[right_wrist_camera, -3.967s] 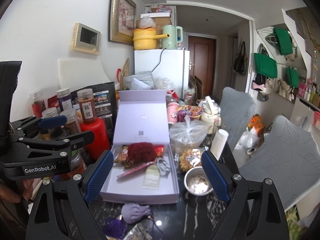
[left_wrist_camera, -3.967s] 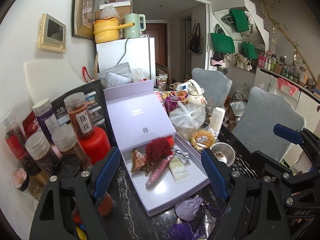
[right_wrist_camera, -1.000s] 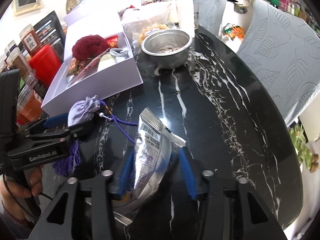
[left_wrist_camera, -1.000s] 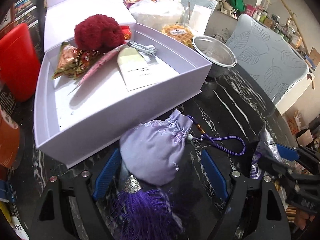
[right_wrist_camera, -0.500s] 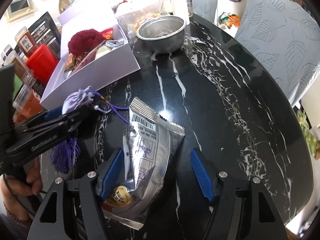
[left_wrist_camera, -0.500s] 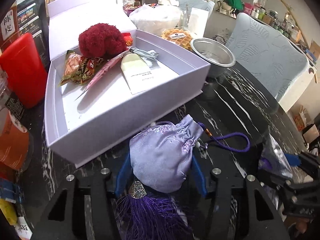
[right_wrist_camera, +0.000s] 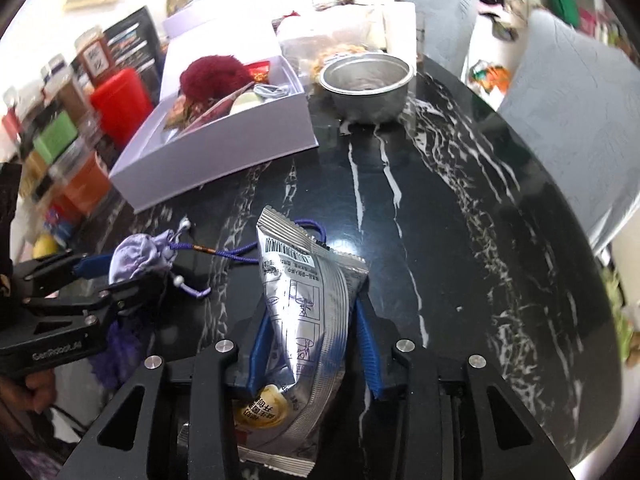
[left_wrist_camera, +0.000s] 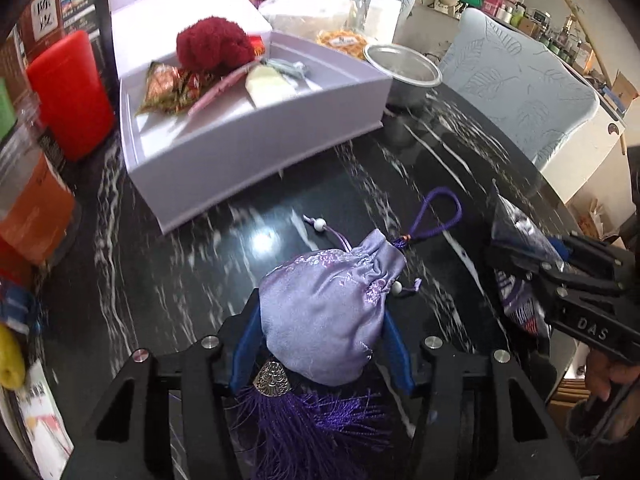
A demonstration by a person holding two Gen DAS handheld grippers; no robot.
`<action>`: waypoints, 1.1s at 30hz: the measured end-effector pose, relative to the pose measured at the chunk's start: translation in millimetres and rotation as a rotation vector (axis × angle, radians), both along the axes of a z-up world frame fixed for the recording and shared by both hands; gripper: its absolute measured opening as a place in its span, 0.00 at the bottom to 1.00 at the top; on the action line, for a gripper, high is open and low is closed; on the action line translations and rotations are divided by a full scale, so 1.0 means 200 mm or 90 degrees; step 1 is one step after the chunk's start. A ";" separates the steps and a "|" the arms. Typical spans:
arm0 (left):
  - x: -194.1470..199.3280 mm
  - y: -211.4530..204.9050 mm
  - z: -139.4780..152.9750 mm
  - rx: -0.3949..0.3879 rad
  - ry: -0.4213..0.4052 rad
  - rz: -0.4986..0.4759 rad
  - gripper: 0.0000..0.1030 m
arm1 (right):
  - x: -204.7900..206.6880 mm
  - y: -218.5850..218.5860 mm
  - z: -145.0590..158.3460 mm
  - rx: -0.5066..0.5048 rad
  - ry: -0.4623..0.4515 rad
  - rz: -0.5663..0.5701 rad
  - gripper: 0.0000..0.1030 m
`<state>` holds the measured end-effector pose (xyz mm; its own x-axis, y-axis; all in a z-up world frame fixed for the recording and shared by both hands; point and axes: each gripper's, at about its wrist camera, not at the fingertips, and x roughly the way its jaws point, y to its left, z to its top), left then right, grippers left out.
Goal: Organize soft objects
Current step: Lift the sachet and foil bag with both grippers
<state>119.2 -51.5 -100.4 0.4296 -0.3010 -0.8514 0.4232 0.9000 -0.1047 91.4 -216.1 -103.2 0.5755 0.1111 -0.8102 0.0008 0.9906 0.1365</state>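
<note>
The pouch [left_wrist_camera: 328, 312], lilac with a purple tassel [left_wrist_camera: 304, 424] and cord loop [left_wrist_camera: 440, 216], sits between the pads of my left tool [left_wrist_camera: 320, 344], which is clamped on its lower half. The pouch is over the table [left_wrist_camera: 192, 280], in front of the box [left_wrist_camera: 248, 152] and apart from it.

The packet [right_wrist_camera: 308, 312], silver foil with a barcode at its top edge, stands between the pads of my right tool [right_wrist_camera: 312, 344]. That tool's jaws are closing, and both blue pads press the packet's sides. The packet's top edge lies over the cord loop.

The open lilac box holds a red pompom [left_wrist_camera: 214, 46], a snack wrapper [left_wrist_camera: 168, 88] and a card [left_wrist_camera: 268, 88] at its far end. A steel bowl [right_wrist_camera: 366, 84] stands just beside the box. Red and orange containers stand to the left of the box.
</note>
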 end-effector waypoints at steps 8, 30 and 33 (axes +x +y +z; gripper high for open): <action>-0.01 -0.02 -0.01 0.015 0.003 0.001 0.54 | 0.01 0.00 -0.02 -0.006 0.026 -0.014 0.57; -0.06 -0.02 0.00 0.011 -0.010 -0.026 0.51 | -0.04 -0.01 -0.01 -0.008 0.019 -0.023 0.33; -0.08 -0.01 0.03 0.007 -0.018 -0.022 0.51 | -0.05 -0.01 0.00 0.011 0.013 -0.021 0.32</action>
<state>103.3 -52.6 -94.1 0.4429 -0.3062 -0.8427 0.4568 0.8858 -0.0818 80.9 -218.2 -103.8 0.5623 0.1064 -0.8201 0.0365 0.9875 0.1532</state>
